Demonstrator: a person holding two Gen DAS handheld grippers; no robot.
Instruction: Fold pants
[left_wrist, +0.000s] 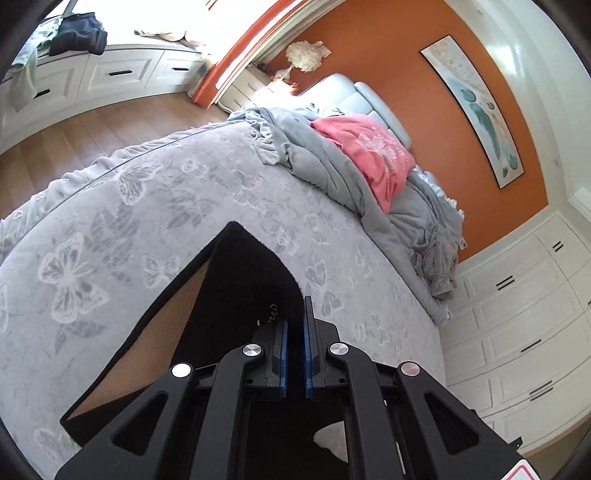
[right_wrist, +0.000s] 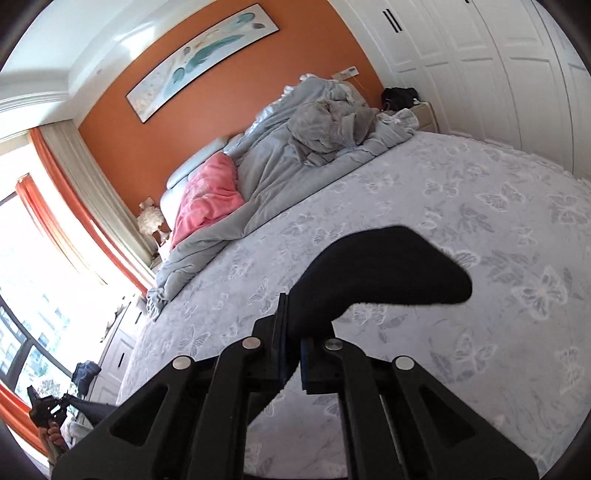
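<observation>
The black pants (left_wrist: 243, 280) hang over the grey butterfly bedspread (left_wrist: 147, 206), showing a tan inner lining (left_wrist: 162, 332). My left gripper (left_wrist: 294, 325) is shut on the pants' edge, with the cloth between its blue pads. In the right wrist view my right gripper (right_wrist: 293, 328) is shut on another part of the black pants (right_wrist: 384, 269), which stick out past the fingers in a stiff curved flap above the bedspread (right_wrist: 461, 192). The other gripper (right_wrist: 46, 410) shows small at the lower left, held by a hand.
A rumpled grey duvet (left_wrist: 325, 162) and a pink blanket (left_wrist: 373, 155) lie by the headboard. White drawers (left_wrist: 122, 74) with dark clothes on top (left_wrist: 77, 33) stand under the window. White wardrobes (left_wrist: 524, 325) line the wall. An orange wall holds a picture (right_wrist: 199, 55).
</observation>
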